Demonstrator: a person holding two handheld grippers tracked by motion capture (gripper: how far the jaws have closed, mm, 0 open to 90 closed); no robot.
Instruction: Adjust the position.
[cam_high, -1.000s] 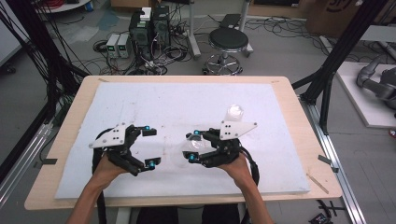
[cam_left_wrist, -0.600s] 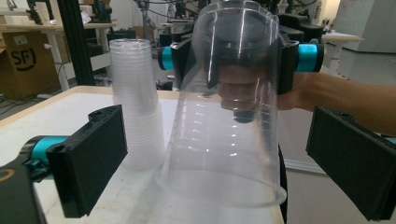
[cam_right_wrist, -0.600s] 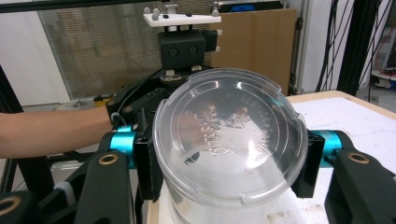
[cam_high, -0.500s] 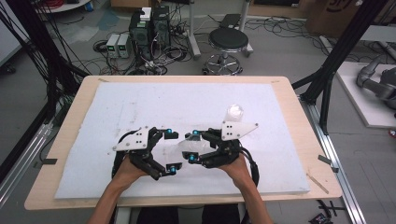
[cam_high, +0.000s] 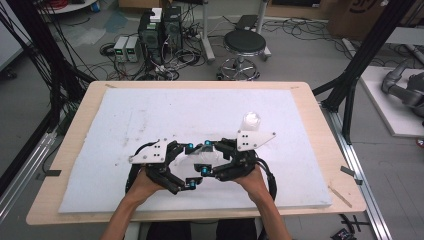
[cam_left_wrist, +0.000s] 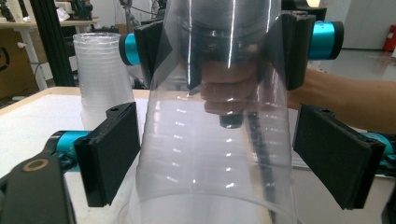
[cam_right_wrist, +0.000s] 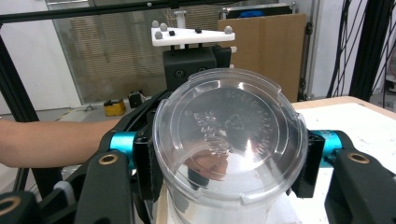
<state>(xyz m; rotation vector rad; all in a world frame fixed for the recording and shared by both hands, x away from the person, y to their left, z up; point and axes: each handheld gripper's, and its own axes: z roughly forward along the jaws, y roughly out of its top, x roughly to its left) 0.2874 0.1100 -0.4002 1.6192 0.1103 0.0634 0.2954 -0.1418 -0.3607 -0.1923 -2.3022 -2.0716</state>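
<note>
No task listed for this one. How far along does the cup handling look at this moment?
Done: one clear cup is apart from the cup stack, clamped in the right gripper. In hand: the left gripper brackets its wide end, jaws open. Left: closing on it; the purpose is unclear.

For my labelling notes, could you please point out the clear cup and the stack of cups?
Clear cup (cam_left_wrist: 215, 140), left gripper view, its side wall.
Stack of cups (cam_left_wrist: 100, 70), left gripper view, its upper side.

Bright, even light; soft overhead focus
</note>
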